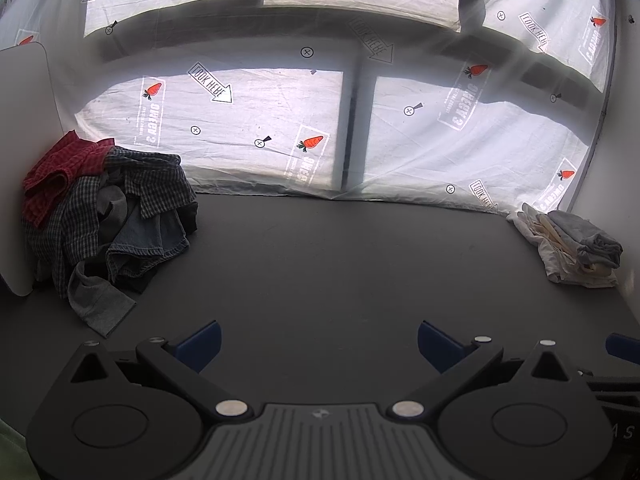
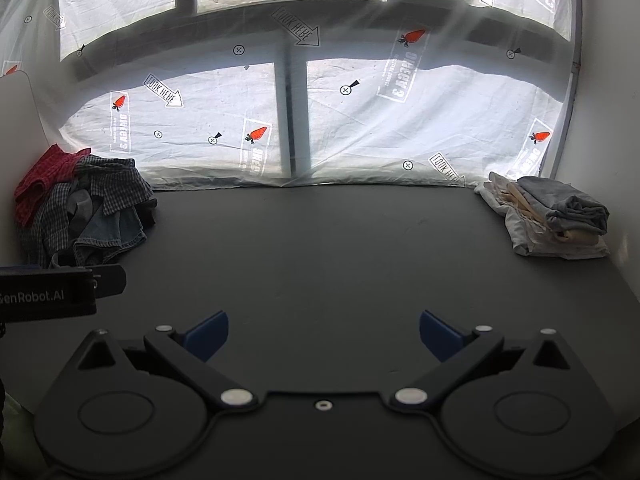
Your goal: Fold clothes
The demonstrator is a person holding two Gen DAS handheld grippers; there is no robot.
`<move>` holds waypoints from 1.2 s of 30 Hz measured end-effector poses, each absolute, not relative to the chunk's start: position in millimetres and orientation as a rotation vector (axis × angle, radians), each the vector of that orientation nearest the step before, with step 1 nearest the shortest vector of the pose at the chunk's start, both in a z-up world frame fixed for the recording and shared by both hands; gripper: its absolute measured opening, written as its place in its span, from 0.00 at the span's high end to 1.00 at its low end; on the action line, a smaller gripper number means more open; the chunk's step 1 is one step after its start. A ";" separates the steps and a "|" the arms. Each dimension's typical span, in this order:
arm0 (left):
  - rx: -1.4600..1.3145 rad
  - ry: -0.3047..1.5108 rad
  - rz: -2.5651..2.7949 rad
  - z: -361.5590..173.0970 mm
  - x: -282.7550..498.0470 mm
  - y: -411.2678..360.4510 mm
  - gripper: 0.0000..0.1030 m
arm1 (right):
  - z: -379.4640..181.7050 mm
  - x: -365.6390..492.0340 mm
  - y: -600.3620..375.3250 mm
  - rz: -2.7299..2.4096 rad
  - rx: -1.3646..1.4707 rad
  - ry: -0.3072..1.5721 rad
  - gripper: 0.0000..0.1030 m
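Observation:
A heap of unfolded clothes (image 1: 108,216) lies at the far left of the dark table (image 1: 320,264): a red checked piece on top, dark plaid shirts, denim and a grey piece. It also shows in the right wrist view (image 2: 84,208). A small stack of folded clothes (image 1: 572,244), white, beige and grey, sits at the far right, and shows in the right wrist view (image 2: 552,216). My left gripper (image 1: 318,344) is open and empty over the table's near edge. My right gripper (image 2: 324,336) is open and empty beside it.
A white sheet printed with carrots and arrows (image 1: 256,128) hangs behind the table. A white panel (image 1: 24,160) stands at the left by the heap. The left gripper's body (image 2: 48,288) shows at the left edge of the right wrist view.

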State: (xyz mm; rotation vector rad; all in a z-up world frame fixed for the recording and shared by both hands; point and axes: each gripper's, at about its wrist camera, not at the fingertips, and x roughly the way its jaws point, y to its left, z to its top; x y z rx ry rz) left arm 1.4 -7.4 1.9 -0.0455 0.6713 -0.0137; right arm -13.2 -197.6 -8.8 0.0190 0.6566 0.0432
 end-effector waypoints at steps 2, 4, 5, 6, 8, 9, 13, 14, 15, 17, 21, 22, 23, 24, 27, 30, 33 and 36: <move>-0.043 0.671 -0.014 1.6 0.9 -10.0 0.00 | -8.3 -13.1 -197.9 0.044 0.020 0.658 0.00; -0.043 0.671 -0.014 1.8 1.0 -10.4 0.00 | -8.0 -12.8 -198.0 0.044 0.019 0.657 0.00; -0.043 0.671 -0.014 1.8 1.0 -10.6 0.00 | -7.9 -12.7 -198.0 0.044 0.019 0.657 0.00; -0.042 0.672 -0.014 1.9 1.1 -10.8 0.00 | -8.3 -12.7 -197.9 0.043 0.019 0.656 0.00; -0.041 0.672 -0.014 2.0 1.3 -11.3 0.00 | -9.0 -12.9 -198.2 0.042 0.021 0.656 0.00; -0.041 0.672 -0.014 2.0 1.4 -11.5 0.00 | -9.2 -12.8 -198.5 0.042 0.021 0.656 0.00; -0.039 0.671 -0.015 1.1 -2.0 -11.8 0.00 | -9.6 -13.2 -197.9 0.042 0.022 0.654 0.00; -0.039 0.672 -0.014 1.7 -1.3 -11.9 0.00 | -10.2 -14.0 -197.9 0.042 0.022 0.653 0.00; -0.039 0.672 -0.014 1.8 -1.3 -12.1 0.00 | -10.6 -14.3 -198.2 0.043 0.021 0.652 0.00; -0.038 0.671 -0.014 2.1 -1.2 -12.5 0.00 | -10.8 -14.3 -198.0 0.043 0.021 0.652 0.00; -0.037 0.670 -0.014 2.1 -1.8 -11.5 0.00 | -11.5 -15.5 -198.0 0.045 0.018 0.650 0.00; -0.038 0.670 -0.014 2.2 -1.7 -11.3 0.00 | -11.4 -15.4 -197.9 0.045 0.018 0.649 0.00; -0.038 0.670 -0.014 2.0 -1.8 -11.2 0.00 | -11.1 -15.2 -198.1 0.045 0.017 0.648 0.00; -0.039 0.670 -0.014 2.0 -1.7 -11.3 0.00 | -11.2 -15.4 -198.7 0.044 0.016 0.647 0.00; -0.042 0.669 -0.013 2.4 -1.3 -11.6 0.00 | -11.6 -16.5 -198.9 0.044 0.015 0.645 0.00; -0.045 0.670 -0.009 2.0 -0.3 -12.3 0.00 | -12.5 -17.2 -199.2 0.043 0.014 0.646 0.00; -0.049 0.676 -0.009 0.5 -1.5 -12.2 0.00 | -13.8 -17.1 -201.1 0.039 0.013 0.649 0.00; -0.049 0.682 0.002 -2.2 -1.3 -17.2 0.00 | -16.0 -16.6 -206.3 0.028 0.016 0.653 0.00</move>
